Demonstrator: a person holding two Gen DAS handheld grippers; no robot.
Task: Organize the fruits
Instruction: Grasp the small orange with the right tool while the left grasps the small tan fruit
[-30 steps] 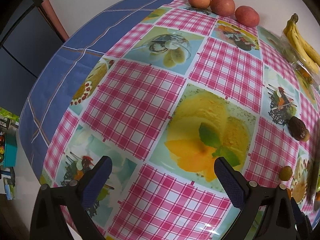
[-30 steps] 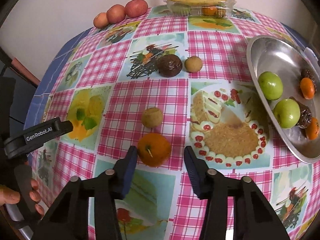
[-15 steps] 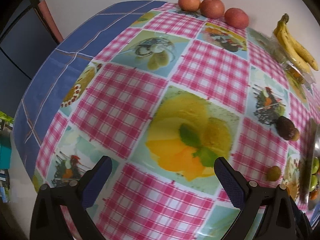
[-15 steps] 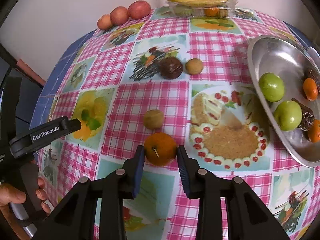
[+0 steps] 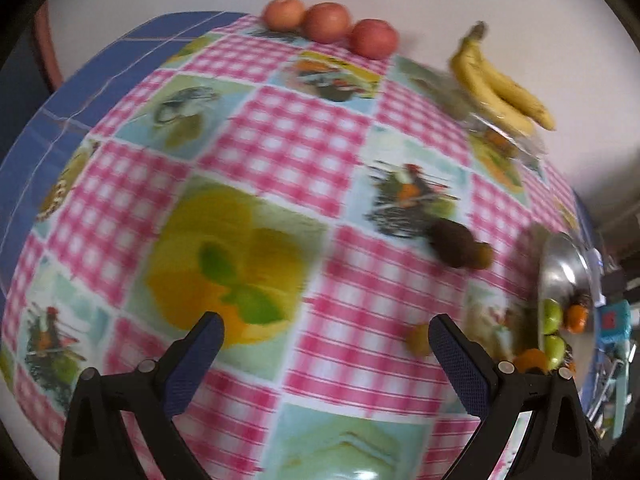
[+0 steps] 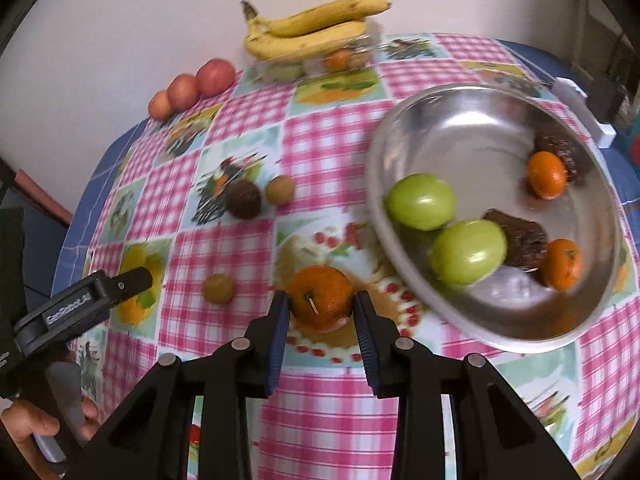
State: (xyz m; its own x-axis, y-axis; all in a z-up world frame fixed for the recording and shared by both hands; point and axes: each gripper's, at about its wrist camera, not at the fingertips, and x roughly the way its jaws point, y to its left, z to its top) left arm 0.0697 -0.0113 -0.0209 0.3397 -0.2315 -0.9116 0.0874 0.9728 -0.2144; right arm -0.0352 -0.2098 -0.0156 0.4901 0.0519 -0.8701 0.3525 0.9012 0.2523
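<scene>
My right gripper [image 6: 321,312] is shut on an orange [image 6: 321,298] and holds it above the tablecloth, just left of a metal bowl [image 6: 448,120]. The bowl holds two green apples [image 6: 422,201], small oranges [image 6: 547,175] and dark fruits [image 6: 524,238]. A small brown fruit [image 6: 218,288] lies left of the held orange. A dark round fruit [image 6: 243,199] and another brown fruit [image 6: 280,189] lie farther back. My left gripper [image 5: 326,334] is open and empty over the tablecloth; it also shows in the right wrist view [image 6: 132,280].
Bananas [image 6: 316,30] rest on a clear plastic box [image 6: 320,62] at the back by the wall. Three red apples [image 6: 192,88] line the back left edge. A white object [image 6: 584,112] lies right of the bowl.
My right gripper closed on the orange, lifted it and carried it right toward the bowl. My left gripper swung to the right, bringing the bowl into its view.
</scene>
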